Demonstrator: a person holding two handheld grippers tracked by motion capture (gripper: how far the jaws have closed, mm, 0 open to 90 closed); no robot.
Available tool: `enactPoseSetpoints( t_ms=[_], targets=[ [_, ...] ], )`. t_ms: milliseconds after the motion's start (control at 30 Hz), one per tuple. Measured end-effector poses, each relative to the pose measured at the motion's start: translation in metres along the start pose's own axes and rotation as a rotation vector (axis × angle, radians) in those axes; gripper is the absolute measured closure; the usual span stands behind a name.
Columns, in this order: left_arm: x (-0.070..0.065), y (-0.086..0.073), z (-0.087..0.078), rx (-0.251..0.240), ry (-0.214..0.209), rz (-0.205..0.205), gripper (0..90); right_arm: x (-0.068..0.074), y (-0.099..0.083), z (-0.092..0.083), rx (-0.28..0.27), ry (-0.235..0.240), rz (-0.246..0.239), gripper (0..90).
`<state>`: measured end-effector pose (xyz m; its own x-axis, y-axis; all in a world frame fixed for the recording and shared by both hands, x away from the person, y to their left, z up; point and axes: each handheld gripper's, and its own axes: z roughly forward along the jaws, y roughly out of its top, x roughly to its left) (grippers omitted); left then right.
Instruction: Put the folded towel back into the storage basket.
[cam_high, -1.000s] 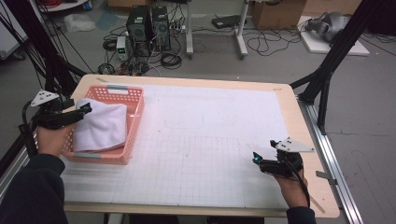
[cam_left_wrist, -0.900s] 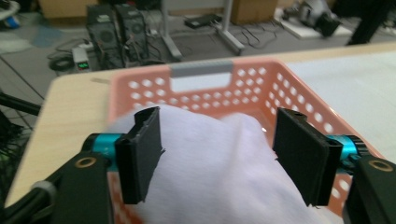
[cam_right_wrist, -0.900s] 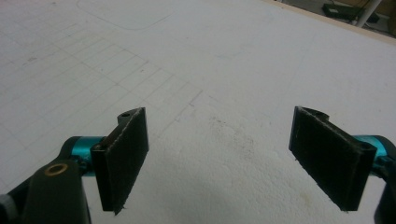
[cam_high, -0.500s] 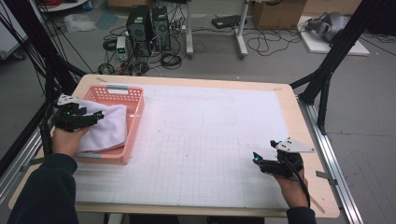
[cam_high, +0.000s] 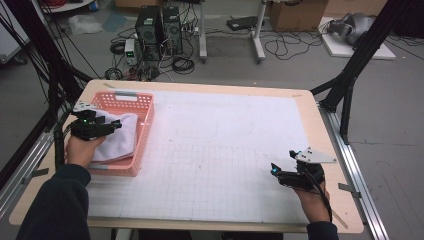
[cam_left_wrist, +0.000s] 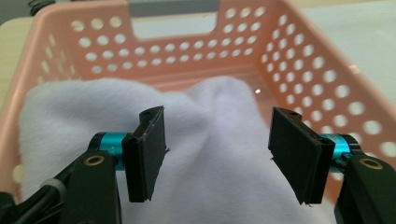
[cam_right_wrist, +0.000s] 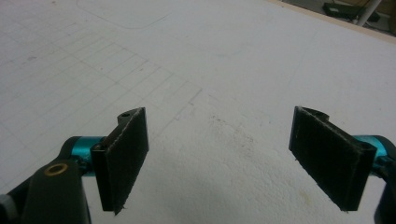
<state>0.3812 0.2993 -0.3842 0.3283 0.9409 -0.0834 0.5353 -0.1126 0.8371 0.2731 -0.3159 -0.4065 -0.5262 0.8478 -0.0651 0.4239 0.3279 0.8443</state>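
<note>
I'm closing in on the white cloth (cam_left_wrist: 205, 154) lying in the pink basket (cam_high: 145, 107) at the table's left: my left claw (cam_left_wrist: 217, 156), jaws just narrowing but not yet pinching, straddles a raised fold. Next I must sink and clench, clear of the basket walls; my right claw (cam_right_wrist: 233, 158) rests released over bare table (cam_high: 230, 150) with ample room

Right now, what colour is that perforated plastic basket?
Salmon pink perforated plastic basket, clearest in the left gripper view.

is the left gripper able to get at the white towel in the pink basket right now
Probably yes. The left gripper hangs right over the white towel in the pink basket, its jaws closing around a raised fold without yet pressing it, and nothing lies between them.
</note>
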Motion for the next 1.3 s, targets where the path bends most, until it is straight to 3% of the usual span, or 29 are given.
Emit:
enactPoseSetpoints(
  t_ms=[100,200,367,600,700,767,800,833,1000,1033,1100,1133,1200,1267,1300],
  targets=[
    [-0.003,-0.002,0.006,0.041,-0.019,0.016,37.5,0.001,0.001,-0.001,-0.004,-0.001,-0.005,18.5],
    [-0.004,-0.006,0.016,0.137,-0.024,0.023,36.3,0.0,0.001,-0.002,-0.008,-0.004,-0.005,18.5],
    [-0.002,-0.009,0.026,0.241,0.021,0.03,36.8,-0.001,0.0,-0.002,-0.007,-0.004,0.001,18.5],
    [-0.007,-0.013,0.034,0.317,0.04,0.085,38.7,-0.001,0.0,-0.002,-0.007,-0.003,0.001,18.5],
    [-0.009,-0.014,0.036,0.334,0.034,0.087,49.5,-0.001,0.0,-0.002,-0.007,-0.004,0.0,18.5],
    [-0.01,-0.014,0.035,0.339,0.017,0.098,66.0,-0.001,0.0,-0.002,-0.008,-0.005,0.001,18.5],
    [-0.011,-0.013,0.035,0.337,0.01,0.101,72.9,-0.001,0.0,-0.002,-0.008,-0.004,0.002,18.6],
    [-0.01,-0.013,0.034,0.333,-0.024,0.088,76.8,-0.001,0.0,-0.002,-0.008,-0.004,0.003,18.6],
    [-0.013,-0.013,0.031,0.293,-0.198,0.12,80.3,-0.002,0.0,-0.002,-0.009,-0.005,0.001,18.6],
    [-0.012,-0.012,0.03,0.285,-0.198,0.128,80.2,-0.002,0.0,-0.002,-0.01,-0.006,-0.002,18.5],
    [-0.01,-0.011,0.029,0.257,-0.15,0.108,75.4,-0.001,0.0,-0.002,-0.007,-0.004,0.003,18.5],
    [-0.01,-0.01,0.028,0.238,-0.132,0.104,63.1,-0.001,0.0,-0.002,-0.008,-0.003,0.003,18.5],
    [-0.005,-0.006,0.021,0.148,-0.113,0.042,38.7,-0.001,0.0,-0.002,-0.008,-0.004,0.003,18.5],
    [0.001,-0.001,0.008,0.033,-0.086,-0.013,30.9,-0.002,0.0,-0.002,-0.011,-0.007,0.001,18.6],
    [0.002,0.0,0.003,0.001,-0.075,-0.019,30.5,-0.002,0.0,-0.003,-0.008,-0.006,0.006,18.6]
  ],
)
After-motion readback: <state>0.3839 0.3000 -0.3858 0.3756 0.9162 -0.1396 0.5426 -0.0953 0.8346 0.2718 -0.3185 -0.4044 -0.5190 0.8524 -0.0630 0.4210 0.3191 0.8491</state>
